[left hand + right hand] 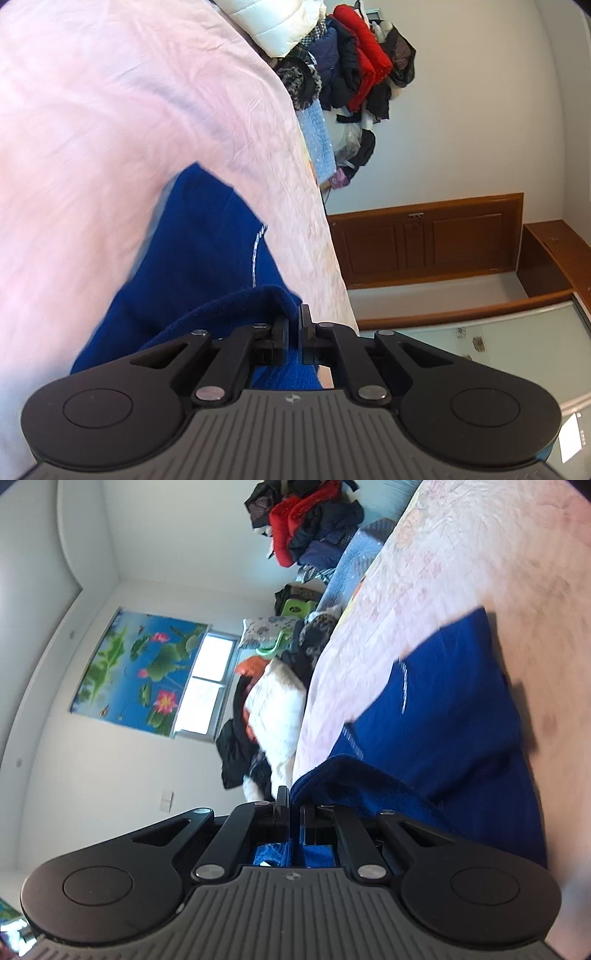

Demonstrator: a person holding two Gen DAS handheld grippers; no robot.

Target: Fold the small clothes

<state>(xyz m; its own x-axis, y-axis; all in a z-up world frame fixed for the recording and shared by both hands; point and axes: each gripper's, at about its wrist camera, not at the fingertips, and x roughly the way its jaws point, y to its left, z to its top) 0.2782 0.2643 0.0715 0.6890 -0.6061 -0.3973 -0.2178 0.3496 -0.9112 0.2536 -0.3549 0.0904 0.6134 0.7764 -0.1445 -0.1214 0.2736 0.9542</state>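
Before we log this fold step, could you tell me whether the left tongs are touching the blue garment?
Touching: the left wrist view shows the left tongs shut on a fold of the blue garment.

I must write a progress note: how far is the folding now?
Done: nothing shows as finished. In hand: both grippers, left and right, are shut on an edge of the blue garment, which trails onto the pink sheet. Left: laying it flat and folding it.

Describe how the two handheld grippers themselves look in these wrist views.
The left gripper and the right gripper look identical: matte black linkage arms with silver pivot pins, two round black housings, a ribbed grey base plate bearing a small round emblem. No cables, hands or sleeves show.
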